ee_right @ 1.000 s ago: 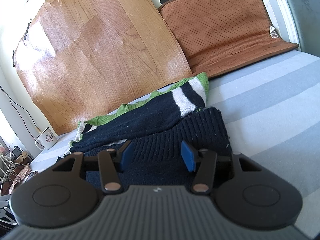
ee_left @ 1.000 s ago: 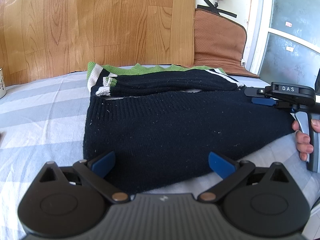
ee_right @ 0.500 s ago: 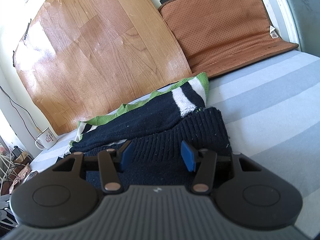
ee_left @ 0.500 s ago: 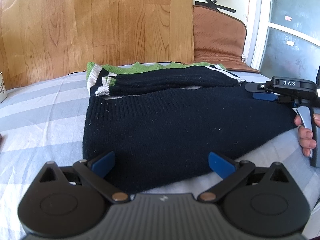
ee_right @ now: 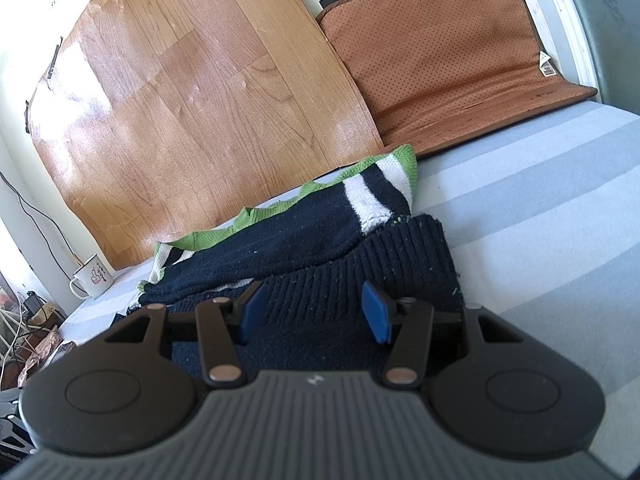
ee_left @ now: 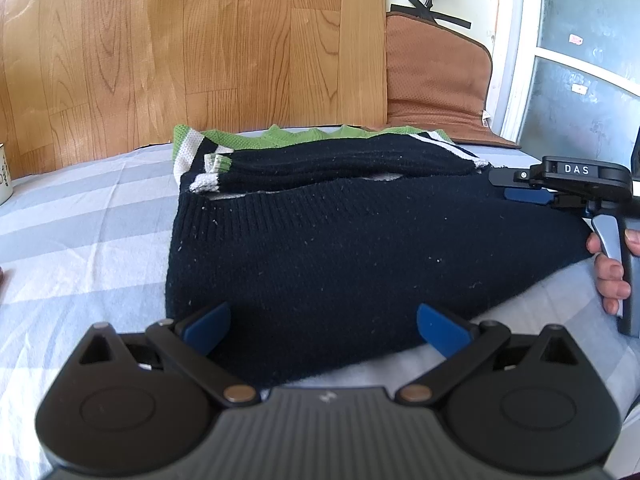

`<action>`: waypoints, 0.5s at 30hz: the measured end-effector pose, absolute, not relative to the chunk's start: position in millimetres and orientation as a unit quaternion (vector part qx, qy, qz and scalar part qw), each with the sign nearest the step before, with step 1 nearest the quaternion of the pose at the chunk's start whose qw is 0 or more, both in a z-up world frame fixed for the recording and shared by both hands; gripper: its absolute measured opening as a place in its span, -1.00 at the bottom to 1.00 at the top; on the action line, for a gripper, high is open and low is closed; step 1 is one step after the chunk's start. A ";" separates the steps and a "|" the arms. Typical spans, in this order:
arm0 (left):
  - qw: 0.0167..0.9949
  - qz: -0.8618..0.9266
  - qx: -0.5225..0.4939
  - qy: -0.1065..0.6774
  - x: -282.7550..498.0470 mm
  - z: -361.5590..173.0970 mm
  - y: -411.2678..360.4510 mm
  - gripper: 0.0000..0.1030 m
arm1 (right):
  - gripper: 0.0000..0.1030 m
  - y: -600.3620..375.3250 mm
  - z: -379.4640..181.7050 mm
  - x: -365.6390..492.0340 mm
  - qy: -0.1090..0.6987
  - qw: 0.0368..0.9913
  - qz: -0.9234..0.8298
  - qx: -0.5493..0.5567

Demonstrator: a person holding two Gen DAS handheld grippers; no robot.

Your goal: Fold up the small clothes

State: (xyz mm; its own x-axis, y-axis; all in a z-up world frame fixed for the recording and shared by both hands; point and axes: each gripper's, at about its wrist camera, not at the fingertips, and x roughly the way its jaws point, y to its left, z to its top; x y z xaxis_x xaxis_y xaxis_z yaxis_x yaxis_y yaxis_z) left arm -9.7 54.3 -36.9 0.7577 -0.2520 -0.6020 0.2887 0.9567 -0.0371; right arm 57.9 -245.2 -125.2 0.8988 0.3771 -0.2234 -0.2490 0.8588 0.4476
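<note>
White enamel mug [ee_right: 93, 280] with a printed motif, standing at the far left on the striped bedsheet [ee_left: 80, 240], well apart from the garment. Centre: navy knit sweater [ee_left: 340, 248] with green and white trim, lying on the sheet with both sleeves folded across its chest and the ribbed hem toward the viewer. Left gripper [ee_left: 323, 322], hovering at the near edge of the sweater, its 2 blue-padded fingers spread wide and holding nothing; the fabric lies between and beneath the pads [ee_left: 208, 322], though contact cannot be confirmed. Right gripper [ee_right: 314, 310], at the sweater's right-hand end, its 2 fingers parted to a moderate gap over the ribbed hem, with nothing pinched between them; seen from the left wrist camera, its body marked "DAS" is held by the person's right hand [ee_left: 610, 268]. Behind: wood-grain board [ee_left: 180, 48] against the wall, then a brown perforated cushion [ee_right: 440, 60] leaning at the right.
</note>
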 end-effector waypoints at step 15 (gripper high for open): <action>0.937 -0.143 0.027 0.316 -9.9 -37.0 53.3 1.00 | 0.08 -244.8 -125.8 58.0 0.154 0.952 0.165 0.208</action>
State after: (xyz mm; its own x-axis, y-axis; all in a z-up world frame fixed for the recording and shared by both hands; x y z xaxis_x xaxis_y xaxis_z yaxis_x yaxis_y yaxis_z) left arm -9.9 53.3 -37.0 0.7590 -0.2515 -0.6006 0.2858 0.9575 -0.0396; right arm 58.0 -244.8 -125.8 0.8985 0.3771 -0.2248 -0.2493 0.8597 0.4458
